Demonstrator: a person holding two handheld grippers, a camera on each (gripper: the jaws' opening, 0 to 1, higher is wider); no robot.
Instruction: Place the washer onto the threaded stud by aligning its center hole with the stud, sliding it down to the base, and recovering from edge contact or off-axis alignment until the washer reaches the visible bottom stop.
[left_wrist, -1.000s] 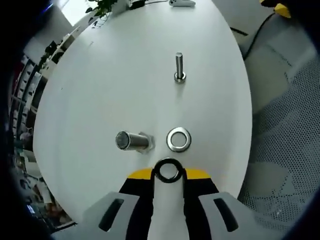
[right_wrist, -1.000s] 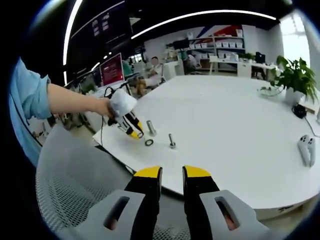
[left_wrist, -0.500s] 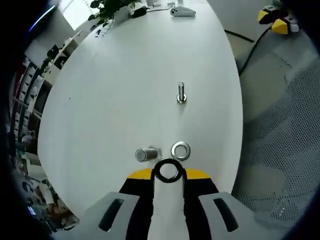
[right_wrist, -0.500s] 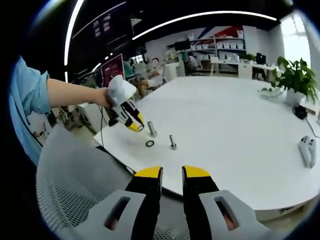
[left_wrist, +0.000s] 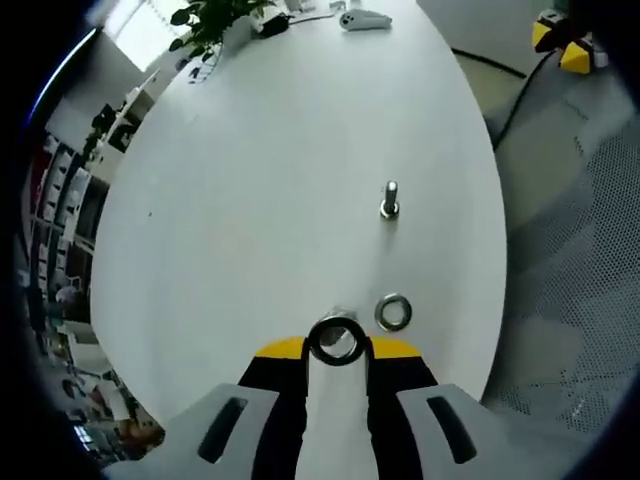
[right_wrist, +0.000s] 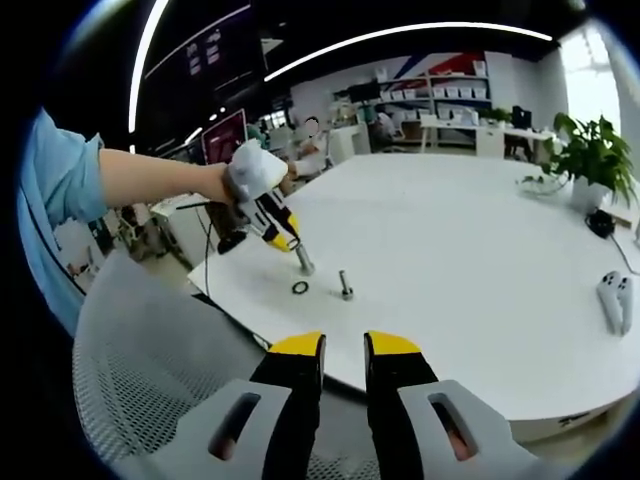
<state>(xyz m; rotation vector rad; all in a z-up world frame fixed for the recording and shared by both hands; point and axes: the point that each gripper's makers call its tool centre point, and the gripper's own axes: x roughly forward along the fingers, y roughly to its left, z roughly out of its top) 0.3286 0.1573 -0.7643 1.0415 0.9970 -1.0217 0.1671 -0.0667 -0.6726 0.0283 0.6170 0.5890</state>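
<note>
White table (left_wrist: 250, 200), left gripper (left_wrist: 337, 347) jaws clamping washer (left_wrist: 335, 340) over stud (right_wrist: 303, 262), right gripper (right_wrist: 344, 345) jaws parted

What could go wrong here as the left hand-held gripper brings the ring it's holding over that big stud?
1. The ring in the left hand-held gripper covers the big stud, so alignment is hard to judge; it may catch on the edge.
2. The loose washer lies close by on the table and could get knocked.
3. All this sits near the table edge, so a dropped ring might roll off.

Yellow-tipped black claw (right_wrist: 341, 352), light-blue sleeve (right_wrist: 58, 172)
</note>
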